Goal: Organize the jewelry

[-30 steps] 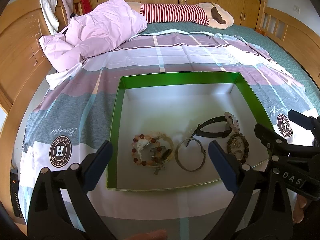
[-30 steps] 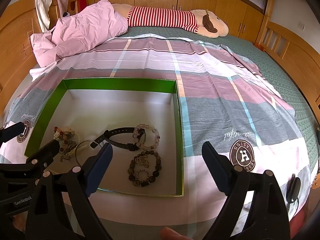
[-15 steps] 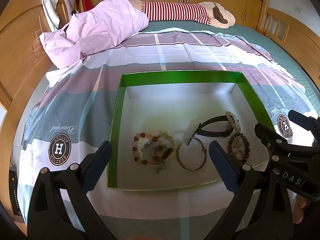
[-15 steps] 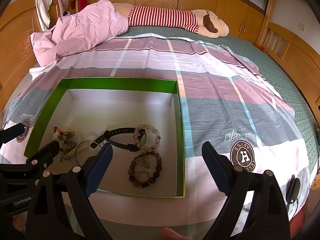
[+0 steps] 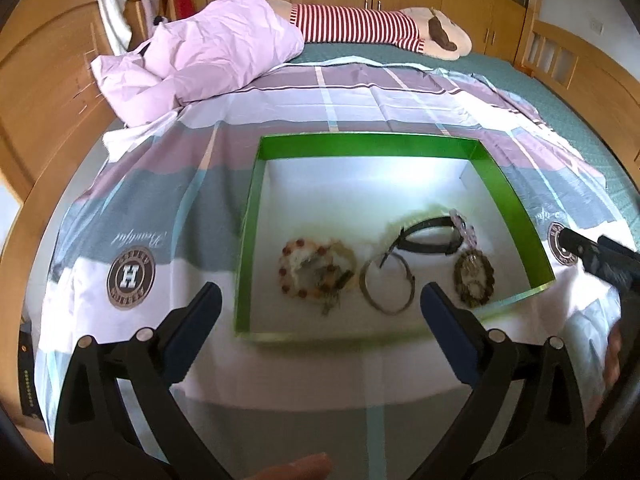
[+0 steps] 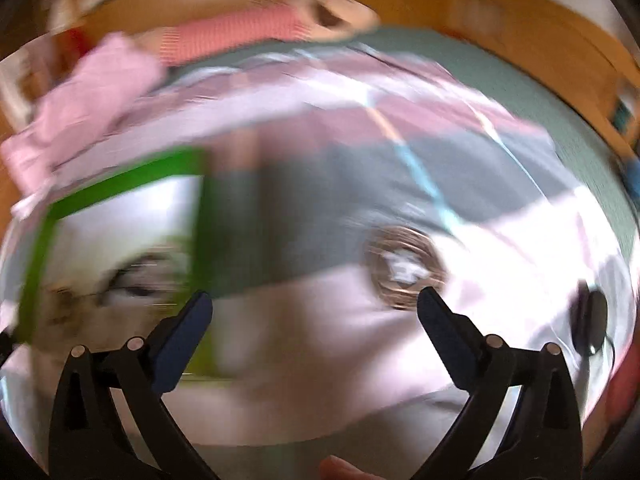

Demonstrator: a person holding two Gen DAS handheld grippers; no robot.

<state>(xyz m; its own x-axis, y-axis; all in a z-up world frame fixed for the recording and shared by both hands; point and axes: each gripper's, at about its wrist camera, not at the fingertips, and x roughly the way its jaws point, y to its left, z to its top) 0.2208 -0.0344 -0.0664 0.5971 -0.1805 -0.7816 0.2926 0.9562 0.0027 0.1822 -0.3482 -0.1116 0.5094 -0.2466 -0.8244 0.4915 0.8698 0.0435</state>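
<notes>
A green-walled box (image 5: 508, 204) with a white floor lies on the bed sheet. Inside it are a red-beaded bracelet (image 5: 316, 266), a metal bangle (image 5: 387, 286), a black strap (image 5: 430, 236) with a pale bead bracelet (image 5: 464, 226), and a dark bead bracelet (image 5: 474, 278). My left gripper (image 5: 318, 312) is open and empty, just short of the box's near wall. My right gripper (image 6: 314, 316) is open and empty over the sheet right of the box (image 6: 120, 184); it shows at the right edge of the left wrist view (image 5: 600, 256). The right wrist view is blurred.
A pink pillow (image 5: 208, 52) and a striped plush toy (image 5: 360, 26) lie at the far end of the bed. Wooden bed frames (image 5: 44, 80) stand at both sides. A small black object (image 6: 592, 320) lies on the sheet at the right.
The right gripper has swung fast to the right, away from the box, and its view has blurred. The left gripper has drawn back and risen slightly. The jewelry has not moved.
</notes>
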